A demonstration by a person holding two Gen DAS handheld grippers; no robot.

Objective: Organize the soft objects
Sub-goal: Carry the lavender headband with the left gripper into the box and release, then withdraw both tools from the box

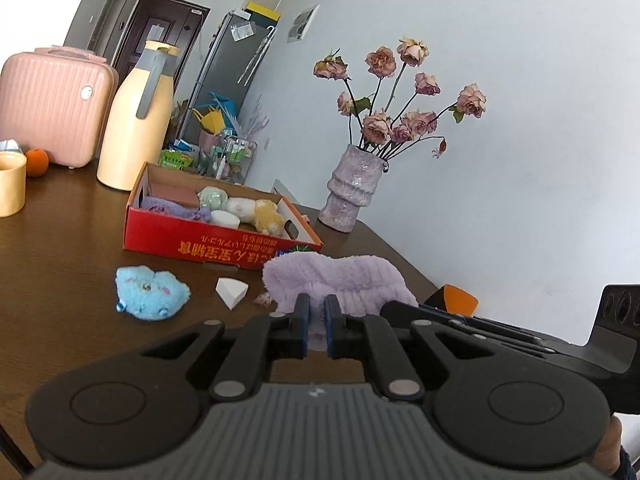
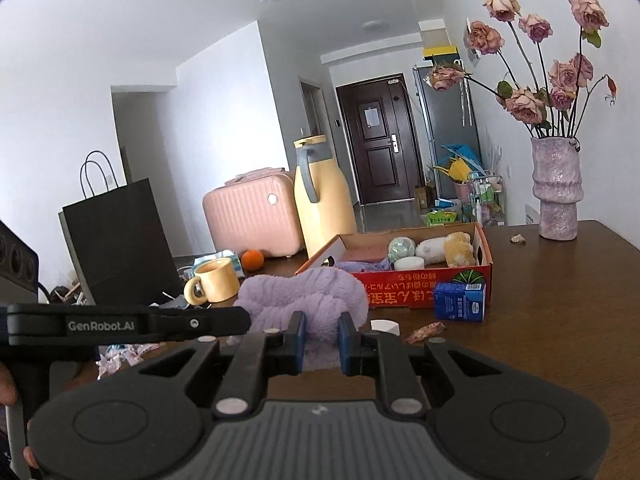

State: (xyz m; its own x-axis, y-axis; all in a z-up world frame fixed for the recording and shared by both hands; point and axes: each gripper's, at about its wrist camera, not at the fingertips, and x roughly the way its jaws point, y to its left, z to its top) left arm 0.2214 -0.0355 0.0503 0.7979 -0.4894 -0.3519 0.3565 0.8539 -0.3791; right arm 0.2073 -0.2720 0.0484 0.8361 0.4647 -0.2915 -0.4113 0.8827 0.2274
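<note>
1. A dark brown wooden table (image 1: 72, 224) is seen carrying everything, with a white wall behind it.
2. A shallow red cardboard box (image 1: 192, 240) with printed lettering is set near the middle of the table; small plush toys and a folded purple cloth are lying inside it.
3. A fluffy lilac plush cloth (image 1: 340, 276) is held up in front of the box, stretched between both grippers.
4. The left gripper (image 1: 316, 330) is clamped on one edge of the lilac cloth, its blue pads nearly together.
5. The right gripper (image 2: 322, 344) is clamped on a thicker fold of the same cloth (image 2: 304, 300).
6. A fuzzy blue plush toy (image 1: 150, 294) is lying on the table, left of the cloth.
7. A small white wedge-shaped sponge (image 1: 231, 290) is lying just beside the toy.
</note>
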